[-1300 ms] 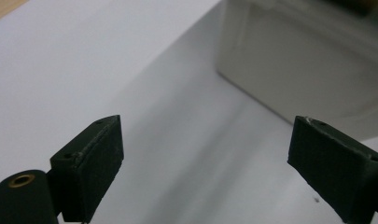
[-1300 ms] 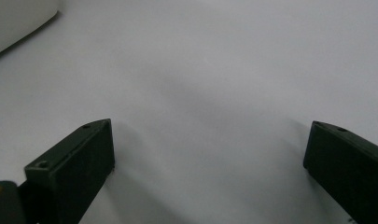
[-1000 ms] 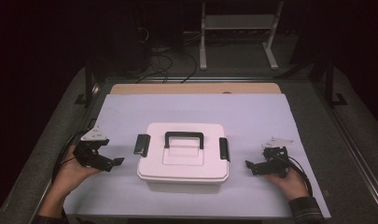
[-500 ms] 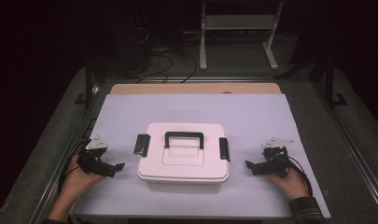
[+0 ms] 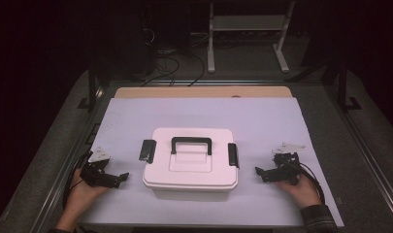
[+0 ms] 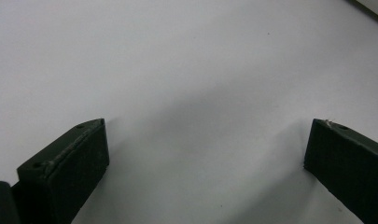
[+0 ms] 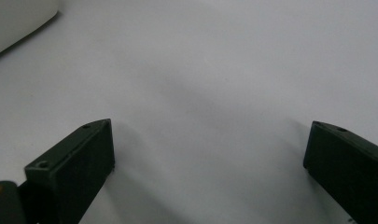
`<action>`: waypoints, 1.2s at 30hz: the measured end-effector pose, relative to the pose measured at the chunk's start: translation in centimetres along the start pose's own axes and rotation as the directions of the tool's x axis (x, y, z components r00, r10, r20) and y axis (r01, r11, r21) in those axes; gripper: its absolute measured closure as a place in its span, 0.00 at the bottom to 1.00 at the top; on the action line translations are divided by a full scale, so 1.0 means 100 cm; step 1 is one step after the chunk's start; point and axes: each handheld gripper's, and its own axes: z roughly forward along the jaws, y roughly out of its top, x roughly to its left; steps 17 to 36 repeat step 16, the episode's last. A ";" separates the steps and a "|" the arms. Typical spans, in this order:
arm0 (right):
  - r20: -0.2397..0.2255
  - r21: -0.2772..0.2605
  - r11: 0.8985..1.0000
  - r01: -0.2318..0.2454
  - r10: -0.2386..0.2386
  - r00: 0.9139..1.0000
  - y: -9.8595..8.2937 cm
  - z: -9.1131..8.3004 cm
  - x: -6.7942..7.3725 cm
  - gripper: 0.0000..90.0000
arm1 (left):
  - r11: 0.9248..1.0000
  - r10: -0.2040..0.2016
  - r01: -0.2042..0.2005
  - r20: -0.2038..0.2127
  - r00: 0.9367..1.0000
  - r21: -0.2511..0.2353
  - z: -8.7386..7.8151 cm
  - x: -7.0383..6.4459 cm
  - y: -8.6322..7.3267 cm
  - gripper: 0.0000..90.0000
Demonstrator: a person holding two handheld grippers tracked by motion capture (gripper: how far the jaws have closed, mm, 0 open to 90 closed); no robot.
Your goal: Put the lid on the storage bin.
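We see the L gripper (image 5: pixel 120 177) lowered from its raised pose onto the pale mat (image 5: pixel 199 114), jaws wide, empty. R gripper (image 5: pixel 260 173) unchanged, wide. White plastic lidded box with black handle (image 5: pixel 190 163) sits between, untouched; approx. ready for latches.

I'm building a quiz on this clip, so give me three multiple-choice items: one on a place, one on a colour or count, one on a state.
1. Where is the white box?
A. between the two grippers
B. off the mat
C. held in the air

2. What colour is the box's handle?
A. red
B. black
C. yellow

3. How does the left gripper stand?
A. shut on a latch
B. open, holding nothing
C. shut on the handle

Key: 1 A, the right gripper lies on its other side; 2 B, dark against the lid; 3 B, its own view shows jaws apart over bare mat.
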 end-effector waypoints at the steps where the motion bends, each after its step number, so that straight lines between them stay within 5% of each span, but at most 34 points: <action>1: 0.000 0.000 1.000 0.000 0.000 1.000 0.000 0.000 0.000 0.01 | 1.000 0.000 0.000 0.000 1.000 0.000 0.000 0.000 0.000 0.00; 36: 0.000 0.000 1.000 0.000 0.000 1.000 0.000 0.000 0.000 0.01 | 1.000 0.000 0.000 0.003 1.000 -0.007 0.000 0.001 -0.001 0.00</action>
